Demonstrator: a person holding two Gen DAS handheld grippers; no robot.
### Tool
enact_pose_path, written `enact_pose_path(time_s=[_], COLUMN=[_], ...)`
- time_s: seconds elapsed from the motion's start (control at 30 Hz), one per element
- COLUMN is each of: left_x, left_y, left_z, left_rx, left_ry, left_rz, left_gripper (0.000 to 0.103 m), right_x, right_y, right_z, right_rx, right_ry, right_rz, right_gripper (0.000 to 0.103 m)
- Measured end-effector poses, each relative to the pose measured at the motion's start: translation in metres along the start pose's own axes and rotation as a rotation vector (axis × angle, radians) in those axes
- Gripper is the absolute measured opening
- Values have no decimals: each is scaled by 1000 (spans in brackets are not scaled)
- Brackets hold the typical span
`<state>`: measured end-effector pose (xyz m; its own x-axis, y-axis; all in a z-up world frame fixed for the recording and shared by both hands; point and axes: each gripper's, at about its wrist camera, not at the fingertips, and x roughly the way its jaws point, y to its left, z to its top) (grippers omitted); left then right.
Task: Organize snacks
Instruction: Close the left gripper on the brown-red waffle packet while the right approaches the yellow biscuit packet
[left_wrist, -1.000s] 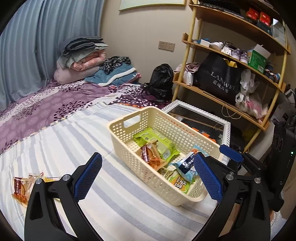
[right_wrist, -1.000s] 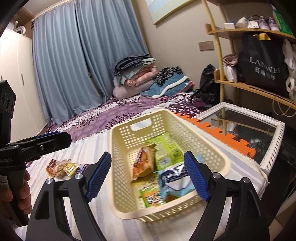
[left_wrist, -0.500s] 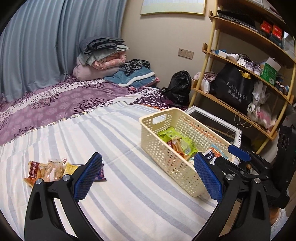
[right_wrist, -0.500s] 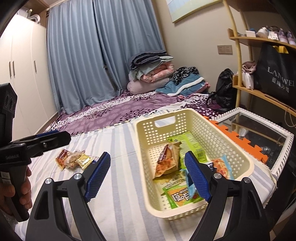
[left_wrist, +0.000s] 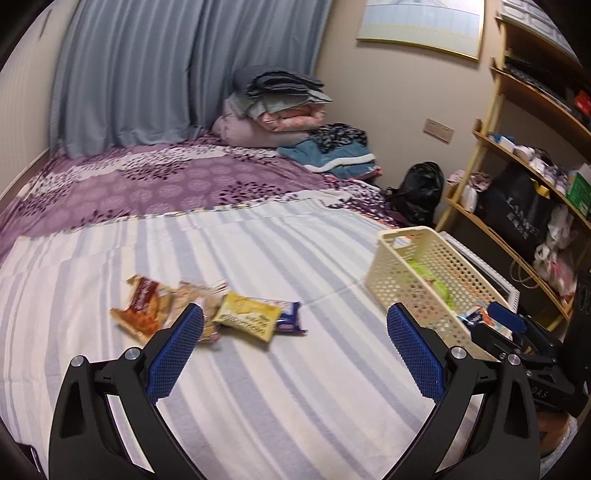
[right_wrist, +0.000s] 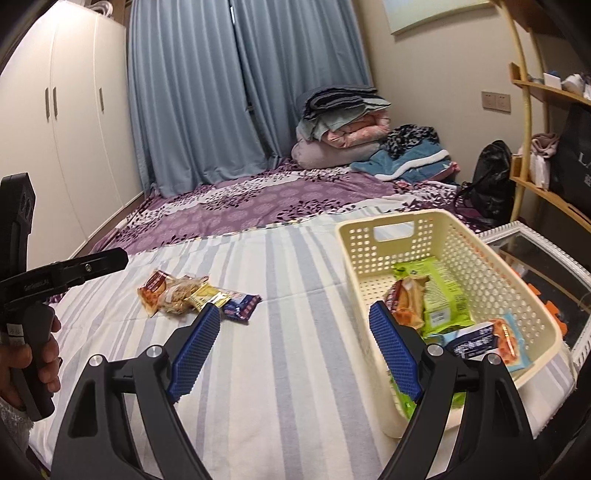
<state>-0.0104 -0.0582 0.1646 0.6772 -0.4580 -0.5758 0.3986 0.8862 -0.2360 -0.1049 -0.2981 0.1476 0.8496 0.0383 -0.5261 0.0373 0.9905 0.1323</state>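
Observation:
A cream perforated basket (right_wrist: 491, 273) on the striped bed holds several snack packs, among them a green pack (right_wrist: 443, 295). It also shows in the left wrist view (left_wrist: 417, 273). A small pile of loose snacks lies on the bed to its left: a red-brown pack (left_wrist: 142, 306), a yellow pack (left_wrist: 247, 319) and a blue pack (left_wrist: 290, 317); the pile also shows in the right wrist view (right_wrist: 192, 295). My left gripper (left_wrist: 295, 350) is open and empty, above the bed near the pile. My right gripper (right_wrist: 295, 347) is open and empty, beside the basket's left wall.
Folded bedding and clothes (right_wrist: 347, 125) are stacked at the bed's far end. A wooden shelf (left_wrist: 524, 177) with bags stands at the right. A glass-topped white table (right_wrist: 543, 258) is beyond the basket. A white wardrobe (right_wrist: 55, 129) is at the left.
Both grippers have swung left, away from the basket. The loose snack pile has come toward the middle of both views. Both grippers stay open.

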Motion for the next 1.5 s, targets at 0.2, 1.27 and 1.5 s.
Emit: enact_pose_path(time_s=[0.2,1.27,1.5], left_x=[-4,131,162], left_y=[44,162,173], left_z=[-7,-4,-1], left_rx=[-87,-47,-34], left_ry=[8,208,247], left_rz=[68,294,305], left_gripper=[101,101,101], right_x=[13,91,110], right_y=[17,62,70], right_z=[-4,-25,-27], right_rx=[-26,-87,-95], right_ry=[40,237,271], right_rz=[38,132,148], right_gripper=[82,82,82])
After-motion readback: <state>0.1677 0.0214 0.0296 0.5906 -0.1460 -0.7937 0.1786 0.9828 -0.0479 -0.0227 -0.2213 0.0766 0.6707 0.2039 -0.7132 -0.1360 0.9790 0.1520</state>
